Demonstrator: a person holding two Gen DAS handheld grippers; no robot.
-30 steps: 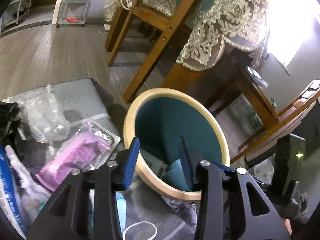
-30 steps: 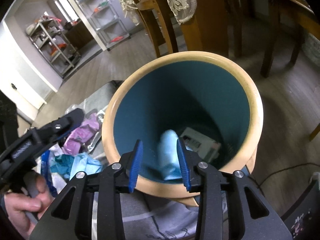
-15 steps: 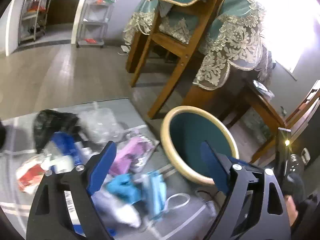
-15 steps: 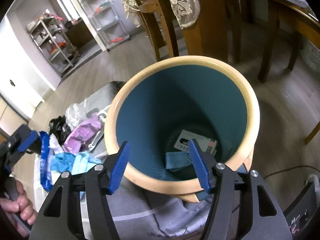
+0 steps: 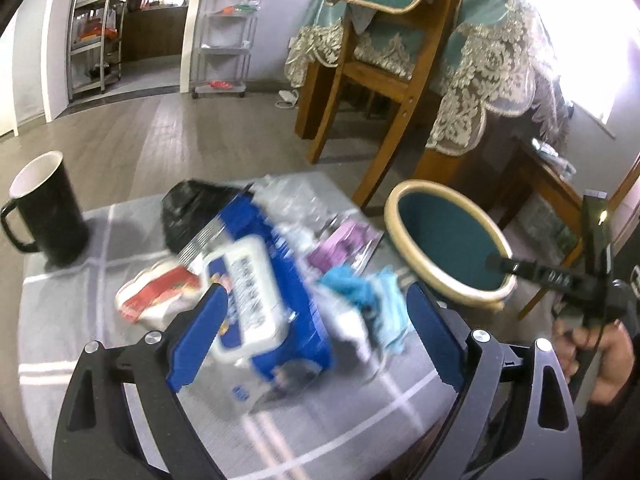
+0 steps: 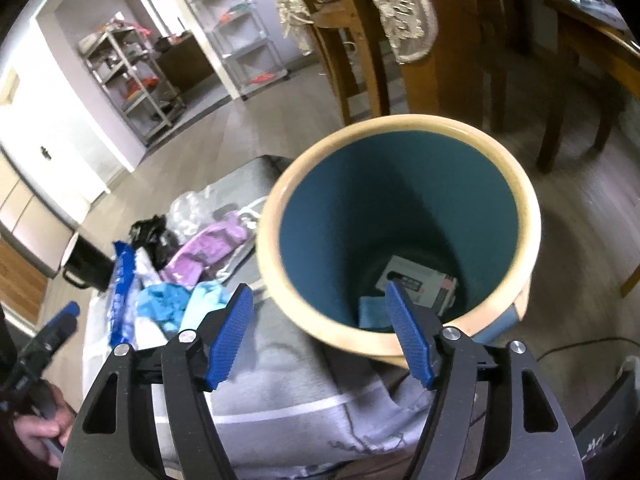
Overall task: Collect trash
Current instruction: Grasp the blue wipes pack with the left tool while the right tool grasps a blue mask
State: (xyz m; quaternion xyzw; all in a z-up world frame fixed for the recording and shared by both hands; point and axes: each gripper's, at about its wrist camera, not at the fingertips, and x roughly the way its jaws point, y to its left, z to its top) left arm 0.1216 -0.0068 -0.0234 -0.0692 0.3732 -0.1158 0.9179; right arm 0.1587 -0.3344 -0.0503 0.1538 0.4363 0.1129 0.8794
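Observation:
A teal bin with a tan rim stands at the grey-clothed table's edge; it also shows in the left wrist view. Inside lie a light blue scrap and a small printed box. My right gripper is open and empty over the bin's near rim. My left gripper is open and empty above a trash pile: a blue-and-white wipes pack, a red-and-white wrapper, blue gloves and mask, a purple packet, clear plastic, a black bag.
A black mug stands at the table's far left. Wooden chairs and a lace-covered table stand behind the bin. Metal shelves line the far wall. A cable lies on the floor.
My right gripper has opened and dropped the light blue scrap into the bin. My left gripper has opened and swung left from the bin to above the trash pile.

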